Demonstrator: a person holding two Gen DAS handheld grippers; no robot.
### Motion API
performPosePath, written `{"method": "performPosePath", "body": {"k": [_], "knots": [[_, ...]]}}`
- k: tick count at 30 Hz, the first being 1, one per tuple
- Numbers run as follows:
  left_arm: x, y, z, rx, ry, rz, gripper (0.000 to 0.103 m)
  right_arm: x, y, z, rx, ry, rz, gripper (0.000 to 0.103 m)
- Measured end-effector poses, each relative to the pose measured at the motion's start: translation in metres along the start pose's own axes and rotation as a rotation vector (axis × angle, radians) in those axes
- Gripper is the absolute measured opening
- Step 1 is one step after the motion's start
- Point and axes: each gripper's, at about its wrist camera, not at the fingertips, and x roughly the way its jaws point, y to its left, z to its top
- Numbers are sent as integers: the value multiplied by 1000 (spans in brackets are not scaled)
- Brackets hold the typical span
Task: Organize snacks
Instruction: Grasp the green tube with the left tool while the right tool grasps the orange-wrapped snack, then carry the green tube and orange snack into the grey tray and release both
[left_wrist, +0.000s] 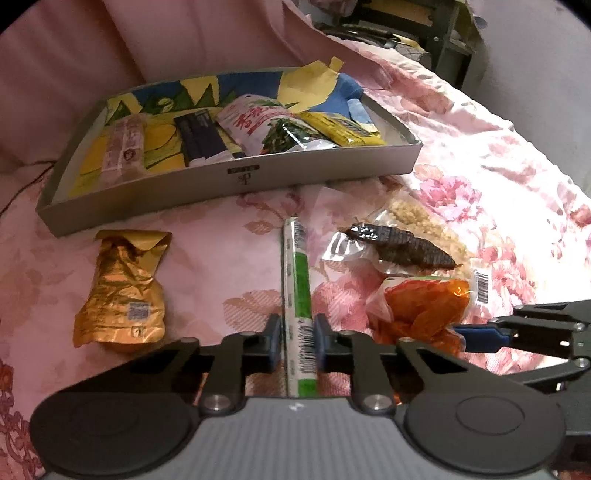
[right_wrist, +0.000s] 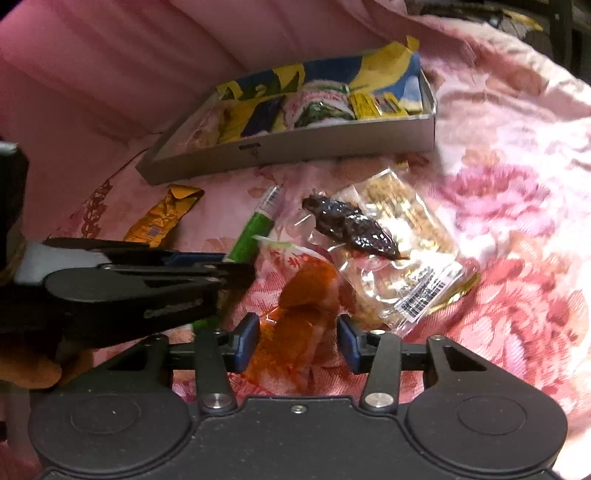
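Note:
My left gripper (left_wrist: 296, 341) is shut on a long green-and-white stick snack (left_wrist: 296, 280) that lies on the pink floral bedspread. My right gripper (right_wrist: 298, 341) is open with its jaws on either side of an orange-red snack packet (right_wrist: 299, 314); the packet also shows in the left wrist view (left_wrist: 421, 312). A grey shallow box (left_wrist: 325, 164) behind them holds several snack packets. A gold foil pouch (left_wrist: 123, 291) lies at the left. A clear pack with a dark dried piece (left_wrist: 402, 245) lies at the right.
A clear pack of beige crumbly snack (right_wrist: 413, 221) lies under the dark piece. The pink floral bedspread (left_wrist: 498, 177) covers everything. A pink cushion (left_wrist: 55, 74) rises behind the box. Dark furniture (left_wrist: 424, 26) stands at the far back right.

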Motion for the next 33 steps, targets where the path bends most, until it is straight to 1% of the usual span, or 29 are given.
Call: {"method": "performPosePath", "body": {"k": [2, 3, 9, 10, 13, 14, 18, 23, 28, 33], "knots": [[-1, 2, 0, -21, 9, 1, 19, 0, 0, 0, 1, -4, 5, 45], [-2, 3, 0, -27, 12, 2, 19, 0, 0, 0, 1, -5, 6, 42], [1, 0, -2, -13, 15, 12, 23, -3, 0, -1, 2, -13, -1, 39], [1, 1, -2, -14, 14, 8, 23, -4, 0, -1, 4, -16, -7, 33], [2, 4, -1, -34, 15, -8, 24, -6, 1, -2, 3, -14, -12, 33], [2, 5, -1, -37, 15, -10, 21, -7, 1, -2, 3, -13, -9, 33], [-1, 3, -2, -37, 10, 3, 18, -9, 4, -4, -6, -17, -6, 33], [-9, 5, -3, -83, 8, 20, 18, -16, 11, -5, -46, -44, -7, 33], [-25, 10, -4, -139, -32, 15, 18, -27, 13, -3, -55, -81, 18, 33], [-42, 11, -5, -176, -71, 15, 18, -30, 13, -4, -58, -86, 24, 32]]}}
